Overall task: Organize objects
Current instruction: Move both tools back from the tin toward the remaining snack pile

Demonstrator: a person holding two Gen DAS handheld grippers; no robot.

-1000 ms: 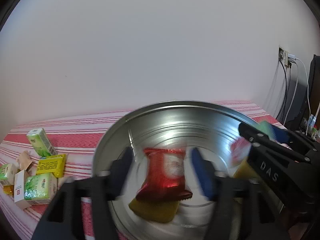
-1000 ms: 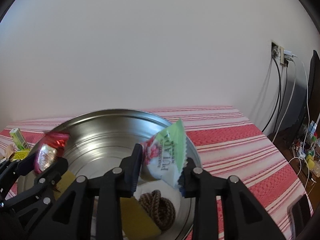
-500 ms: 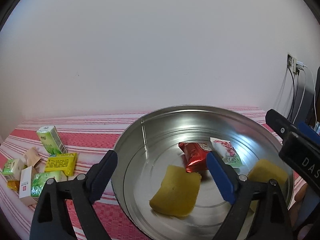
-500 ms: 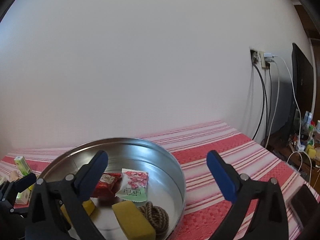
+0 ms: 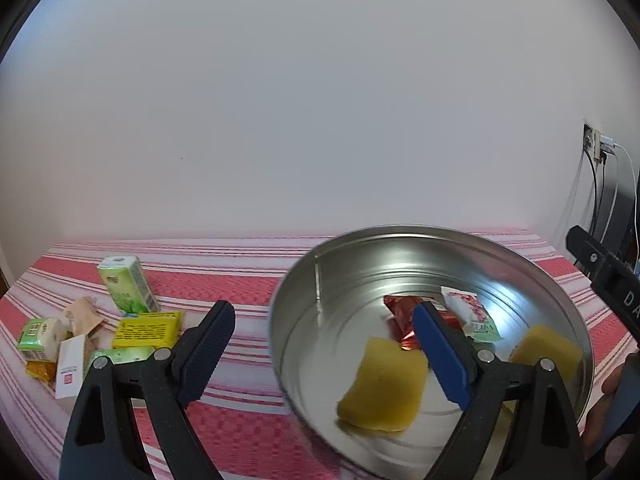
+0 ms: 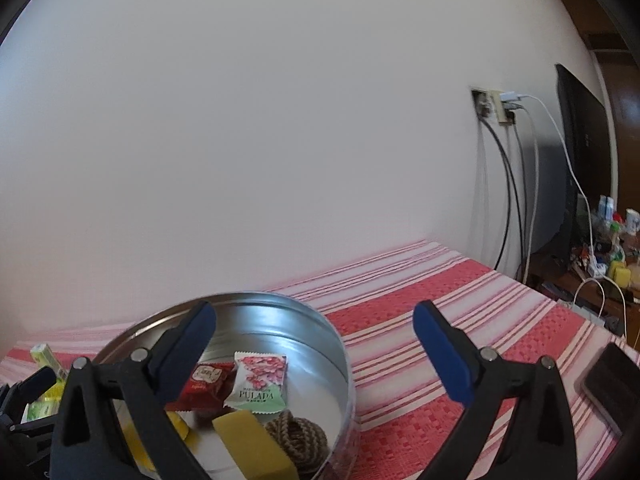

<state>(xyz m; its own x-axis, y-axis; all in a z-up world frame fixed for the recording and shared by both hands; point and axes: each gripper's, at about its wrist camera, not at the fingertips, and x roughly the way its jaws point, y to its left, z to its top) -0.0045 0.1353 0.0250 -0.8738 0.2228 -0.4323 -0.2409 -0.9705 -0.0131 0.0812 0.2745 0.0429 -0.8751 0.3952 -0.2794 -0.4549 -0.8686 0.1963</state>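
Snack packets, red [image 6: 206, 385] and pink-green [image 6: 259, 383], lying in round metal tin [image 5: 472, 240] on striped tablecloth [image 6: 460, 312], beside yellow sponge [image 5: 384, 384] and rope coil [image 6: 298, 438], left gripper [image 5: 320, 354] spread wide, right gripper [image 6: 314, 354] spread wide, both empty.

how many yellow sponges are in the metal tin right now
2: one sponge lies near the tin's front-left wall, another sponge against its right wall. More could hide behind the gripper.

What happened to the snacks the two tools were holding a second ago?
Both got dropped. The left tool let go of the red packet, the right tool let go of the pink-and-green packet, and both now lie in the metal tin. Both tools opened wide and pulled back. The yellow sponges, the rope ball and the boxes on the cloth stayed put.
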